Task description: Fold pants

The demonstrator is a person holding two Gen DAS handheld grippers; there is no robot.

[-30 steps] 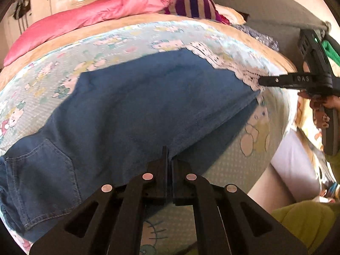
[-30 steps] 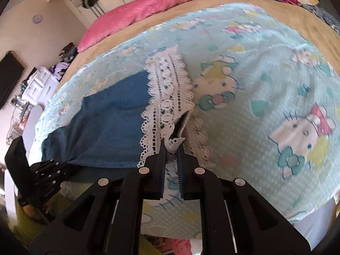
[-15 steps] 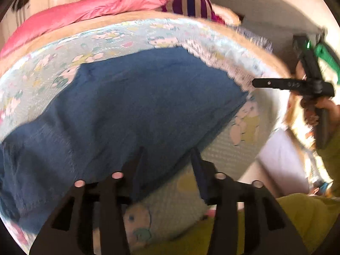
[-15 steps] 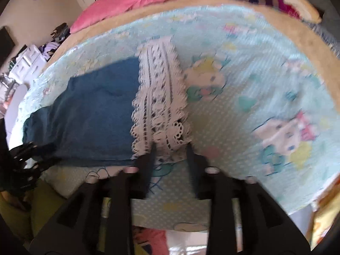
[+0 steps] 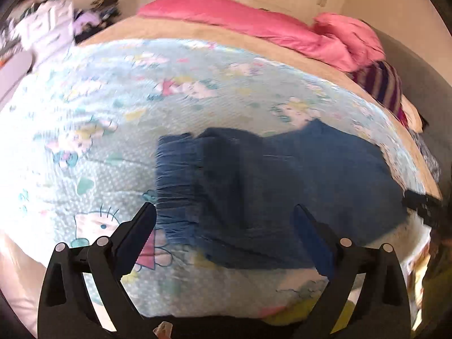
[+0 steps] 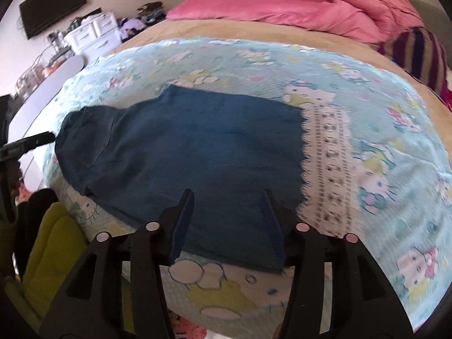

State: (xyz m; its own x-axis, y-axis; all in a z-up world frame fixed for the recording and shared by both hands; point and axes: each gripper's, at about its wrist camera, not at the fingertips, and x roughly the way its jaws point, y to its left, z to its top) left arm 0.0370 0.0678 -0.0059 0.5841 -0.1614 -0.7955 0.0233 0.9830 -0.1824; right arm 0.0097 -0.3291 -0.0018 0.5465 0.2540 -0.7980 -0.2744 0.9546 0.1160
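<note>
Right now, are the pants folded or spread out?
Folded lengthwise: the pants lie flat on the blanket as one leg-wide panel, waistband left, lace hem right. No crosswise fold yet.

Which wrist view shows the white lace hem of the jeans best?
The right wrist view: the white lace hem of the blue denim jeans lies flat and fully visible there. The blurred left wrist view shows no clear lace.
</note>
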